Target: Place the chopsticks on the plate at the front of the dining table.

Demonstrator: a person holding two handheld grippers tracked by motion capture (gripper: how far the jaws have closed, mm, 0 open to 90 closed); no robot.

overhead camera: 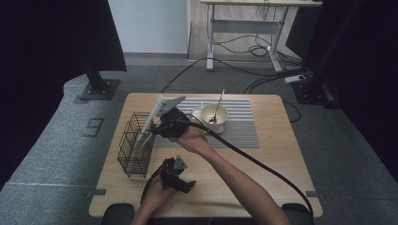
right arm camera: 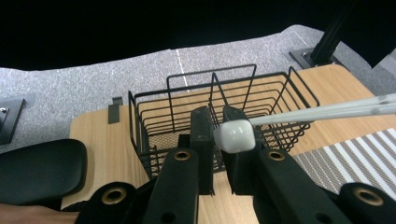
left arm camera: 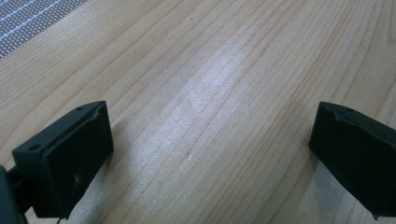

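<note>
Right gripper (overhead camera: 154, 131) (right arm camera: 215, 130): clamped shut on the blocky end of a long white plastic utensil (overhead camera: 151, 117) (right arm camera: 327, 111), which slants in the air over the near rim of the black wire basket (overhead camera: 136, 145) (right arm camera: 210, 77), apparently clear of the wires. Left gripper (overhead camera: 176, 176) (left arm camera: 210, 154): spread wide and holding nothing, low over the bare wooden table (overhead camera: 272, 159).

- Hold the pinch firm, since a grip on one end of a long shaft invites swinging.
- Tip the free end down.
- Aim for one compartment, well clear of the divider wires.
- Lower slowly.
- Release only once the tip rests on the basket floor.
- Steady the basket with the left gripper if it shifts.
</note>
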